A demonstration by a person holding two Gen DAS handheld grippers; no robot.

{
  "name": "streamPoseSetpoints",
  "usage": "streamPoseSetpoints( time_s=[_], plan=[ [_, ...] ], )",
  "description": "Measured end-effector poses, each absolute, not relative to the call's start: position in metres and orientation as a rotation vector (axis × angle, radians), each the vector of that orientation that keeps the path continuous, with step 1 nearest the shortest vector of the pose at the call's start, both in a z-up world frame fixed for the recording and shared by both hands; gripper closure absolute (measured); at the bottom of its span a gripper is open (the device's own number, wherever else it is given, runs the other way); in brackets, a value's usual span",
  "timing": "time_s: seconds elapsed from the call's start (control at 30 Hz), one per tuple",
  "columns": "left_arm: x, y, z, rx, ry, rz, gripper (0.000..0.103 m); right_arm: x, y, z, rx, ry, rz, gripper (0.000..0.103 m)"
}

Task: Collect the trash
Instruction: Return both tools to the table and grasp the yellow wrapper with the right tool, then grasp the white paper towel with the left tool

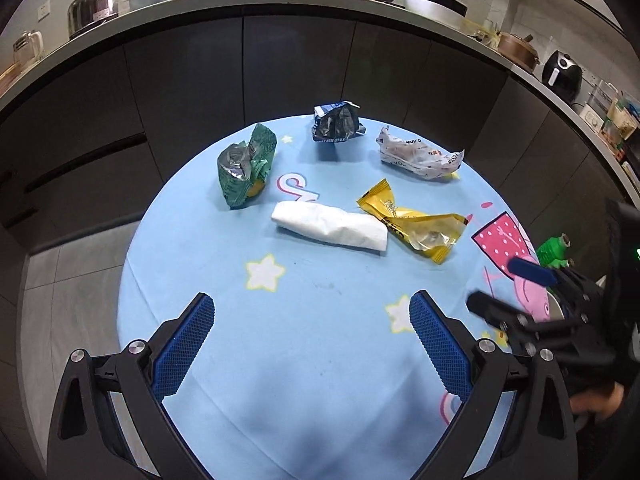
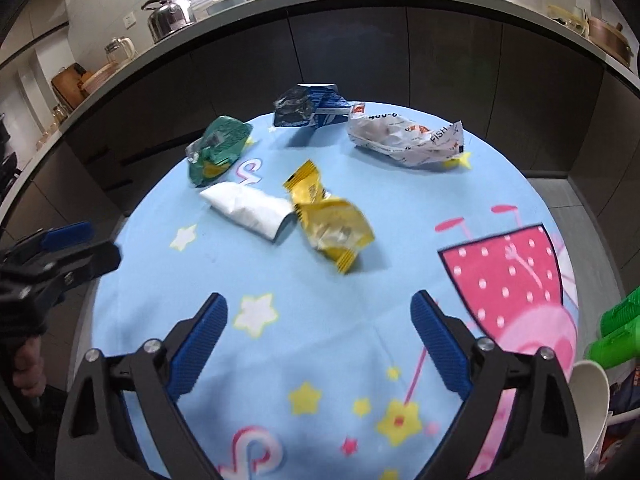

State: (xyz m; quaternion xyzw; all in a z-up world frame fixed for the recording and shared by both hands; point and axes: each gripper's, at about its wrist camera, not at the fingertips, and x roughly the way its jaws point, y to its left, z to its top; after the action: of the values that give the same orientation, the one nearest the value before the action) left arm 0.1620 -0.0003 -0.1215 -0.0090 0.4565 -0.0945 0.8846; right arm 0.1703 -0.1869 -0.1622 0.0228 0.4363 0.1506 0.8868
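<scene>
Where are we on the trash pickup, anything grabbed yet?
Nothing looks collected yet. Both the left claw and right claw are open and empty. Left on the table: green wrapper, dark blue wrapper, white wrapper, yellow wrapper and tissue.

A matt printed cloth covers the table under a crinkled glossy yellow wrapper, a green wrapper with shiny foil lining, a dark foil-lined packet, a crumpled white printed wrapper and a soft matt white tissue, while both grippers' pads look like ribbed blue rubber on black plastic.
</scene>
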Motion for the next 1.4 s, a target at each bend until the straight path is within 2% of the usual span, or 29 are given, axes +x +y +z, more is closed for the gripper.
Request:
streamPoseSetpoints(
  time_s=[0.3,0.4,0.43,0.47,0.53,0.8,0.97,1.13,1.2,1.27,1.33,1.4],
  plan=[
    [0.218,-0.004,-0.144,0.015,0.985,-0.224,0.009,0.229,-0.183,-0.186,0.033,0.949,0.283,0.028],
    [0.237,-0.007,-0.153,0.031,1.003,-0.259,0.009,0.240,-0.185,-0.194,0.060,0.967,0.271,0.046],
    [0.244,-0.009,-0.157,0.032,1.021,-0.278,0.009,0.242,-0.187,-0.197,0.079,0.973,0.276,0.061],
    [0.249,-0.011,-0.161,0.037,1.036,-0.284,0.009,0.242,-0.188,-0.198,0.091,0.976,0.282,0.086],
    [0.258,-0.015,-0.169,0.062,1.062,-0.277,0.009,0.238,-0.193,-0.197,0.132,0.961,0.308,0.095],
    [0.281,-0.024,-0.184,0.017,1.113,-0.313,0.009,0.202,-0.212,-0.182,0.140,0.908,0.286,0.097],
    [0.287,-0.029,-0.190,-0.006,1.125,-0.325,0.013,0.179,-0.226,-0.180,0.169,0.899,0.261,0.097],
    [0.291,-0.031,-0.197,-0.004,1.138,-0.324,0.034,0.167,-0.225,-0.182,0.161,0.903,0.257,0.097],
    [0.289,-0.033,-0.198,0.016,1.128,-0.317,0.038,0.165,-0.224,-0.181,0.167,0.901,0.260,0.097],
    [0.285,-0.036,-0.198,0.052,1.119,-0.311,0.050,0.163,-0.223,-0.180,0.169,0.899,0.261,0.097],
    [0.283,-0.038,-0.196,0.060,1.116,-0.333,0.073,0.160,-0.223,-0.179,0.170,0.897,0.262,0.097],
    [0.282,-0.037,-0.195,0.042,1.131,-0.356,0.092,0.157,-0.223,-0.178,0.170,0.892,0.263,0.097]
  ],
)
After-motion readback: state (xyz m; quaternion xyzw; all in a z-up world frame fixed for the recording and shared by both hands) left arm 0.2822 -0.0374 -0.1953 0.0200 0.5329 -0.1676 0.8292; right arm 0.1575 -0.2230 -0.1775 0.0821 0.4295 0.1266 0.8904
